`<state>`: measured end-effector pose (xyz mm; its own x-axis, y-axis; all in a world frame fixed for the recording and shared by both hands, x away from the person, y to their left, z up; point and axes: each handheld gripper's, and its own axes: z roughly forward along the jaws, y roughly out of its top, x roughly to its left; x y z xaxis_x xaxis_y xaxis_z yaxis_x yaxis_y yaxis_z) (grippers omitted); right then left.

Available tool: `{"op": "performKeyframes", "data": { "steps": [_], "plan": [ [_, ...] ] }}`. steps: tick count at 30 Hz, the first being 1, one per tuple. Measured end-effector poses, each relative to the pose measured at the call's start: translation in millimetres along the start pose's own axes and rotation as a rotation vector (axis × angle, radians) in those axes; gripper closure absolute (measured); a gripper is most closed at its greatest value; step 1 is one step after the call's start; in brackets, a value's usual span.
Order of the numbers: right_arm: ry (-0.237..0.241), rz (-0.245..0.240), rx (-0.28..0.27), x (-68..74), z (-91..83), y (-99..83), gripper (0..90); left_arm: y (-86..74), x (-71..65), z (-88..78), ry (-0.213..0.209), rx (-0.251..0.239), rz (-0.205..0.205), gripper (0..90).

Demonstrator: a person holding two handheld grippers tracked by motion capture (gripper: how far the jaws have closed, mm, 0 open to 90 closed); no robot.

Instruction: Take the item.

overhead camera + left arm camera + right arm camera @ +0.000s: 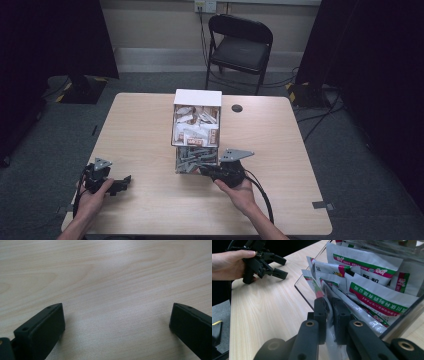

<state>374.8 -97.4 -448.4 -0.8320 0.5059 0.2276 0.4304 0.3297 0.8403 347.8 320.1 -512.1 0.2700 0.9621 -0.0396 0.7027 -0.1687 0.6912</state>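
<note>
Black right gripper (329, 315) fingers pinch a sachet (329, 297); left gripper (117, 322) fingers spread.

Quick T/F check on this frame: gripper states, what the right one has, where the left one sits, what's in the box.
1. The right gripper is shut on a sachet in the clear box. True.
2. The left gripper holds a sachet. False: open, bare table between its fingers.
3. The left gripper rests inside the box. False: it is apart from it, on the table.
4. The box's far compartment holds white-and-brown packets. True.
</note>
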Motion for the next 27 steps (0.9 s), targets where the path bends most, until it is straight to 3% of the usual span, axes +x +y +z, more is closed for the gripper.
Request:
{"op": "performKeyframes", "data": {
  "steps": [27],
  "plan": [
    [0.009,-0.032,-0.054,3.9,-13.0,12.1,88.6,0.0,0.0,0.0,0.000,0.000,0.000,0.0]
  ]
}}
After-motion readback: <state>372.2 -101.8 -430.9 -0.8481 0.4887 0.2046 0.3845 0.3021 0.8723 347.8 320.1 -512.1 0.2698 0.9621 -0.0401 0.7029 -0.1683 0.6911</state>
